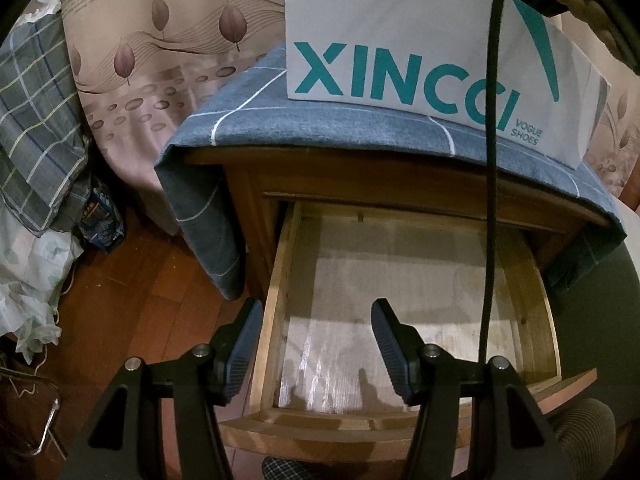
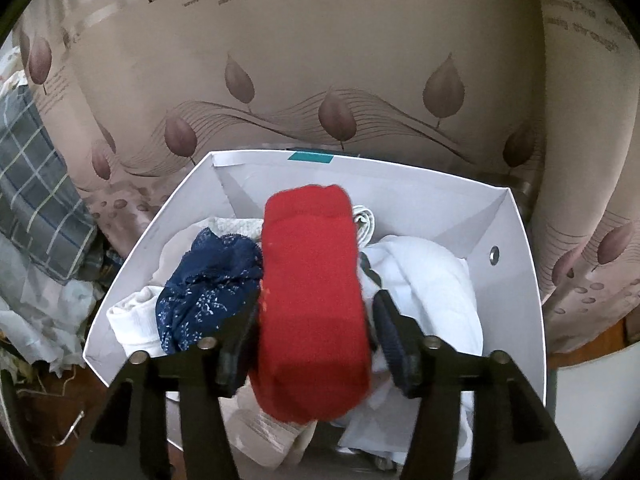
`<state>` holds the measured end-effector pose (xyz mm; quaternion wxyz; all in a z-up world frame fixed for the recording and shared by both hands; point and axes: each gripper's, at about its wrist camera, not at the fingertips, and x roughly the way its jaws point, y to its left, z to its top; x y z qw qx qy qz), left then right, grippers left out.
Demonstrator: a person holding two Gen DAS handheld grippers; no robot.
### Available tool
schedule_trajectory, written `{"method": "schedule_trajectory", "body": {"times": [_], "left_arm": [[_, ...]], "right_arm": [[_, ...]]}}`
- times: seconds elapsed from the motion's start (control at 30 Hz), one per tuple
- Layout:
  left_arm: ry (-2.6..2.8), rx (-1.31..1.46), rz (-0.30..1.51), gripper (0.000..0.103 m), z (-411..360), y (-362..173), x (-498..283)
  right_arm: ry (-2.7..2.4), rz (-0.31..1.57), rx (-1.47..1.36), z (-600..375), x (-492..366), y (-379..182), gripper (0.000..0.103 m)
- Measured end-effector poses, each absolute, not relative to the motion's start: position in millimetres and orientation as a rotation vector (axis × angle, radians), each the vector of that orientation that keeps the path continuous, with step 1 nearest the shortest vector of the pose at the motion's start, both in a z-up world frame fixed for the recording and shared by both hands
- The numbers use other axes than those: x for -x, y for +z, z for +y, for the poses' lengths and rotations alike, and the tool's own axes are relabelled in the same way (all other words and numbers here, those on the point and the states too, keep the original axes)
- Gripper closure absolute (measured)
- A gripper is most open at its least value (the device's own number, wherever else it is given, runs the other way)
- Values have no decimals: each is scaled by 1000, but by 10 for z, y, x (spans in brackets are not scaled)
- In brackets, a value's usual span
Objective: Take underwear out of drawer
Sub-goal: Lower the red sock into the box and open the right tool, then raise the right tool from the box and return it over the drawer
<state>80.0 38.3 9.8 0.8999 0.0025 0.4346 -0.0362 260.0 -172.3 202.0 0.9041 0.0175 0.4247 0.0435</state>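
Note:
In the left wrist view the wooden drawer (image 1: pixel 276 280) of the nightstand is pulled out, and only its pale lined bottom shows. My left gripper (image 1: pixel 316 348) hangs open and empty above its front left part. In the right wrist view my right gripper (image 2: pixel 314 320) is over a white box (image 2: pixel 516 280) of laundry. A folded red underwear piece (image 2: pixel 312 292) sits between its fingers. The fingers stand wide, and I cannot tell whether they press it. A navy lace piece (image 2: pixel 208 284) and white garments (image 2: pixel 424 276) lie in the box.
A white XINCCI box (image 1: pixel 400 40) stands on the blue checked cloth (image 1: pixel 320 120) covering the nightstand. A black cable (image 1: pixel 490 160) hangs in front of the lens. Leaf-print bedding (image 2: pixel 320 60), a plaid cloth (image 1: pixel 36 120) and clutter lie on the wooden floor at left.

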Motion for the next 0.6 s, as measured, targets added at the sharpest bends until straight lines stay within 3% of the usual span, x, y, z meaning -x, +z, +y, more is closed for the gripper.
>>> {"method": "schedule_trajectory", "body": {"times": [0.07, 0.3, 0.6], "left_arm": [[-73, -6, 901, 45, 375, 90, -802], [-59, -13, 903, 45, 360, 80, -816], [-29, -8, 914, 45, 373, 85, -806]], "right_arm": [[92, 869, -25, -1714, -2544, 2041, 37], [95, 804, -39, -1812, -2198, 2297, 24], [85, 672, 20, -2076, -1076, 2452, 3]]}}
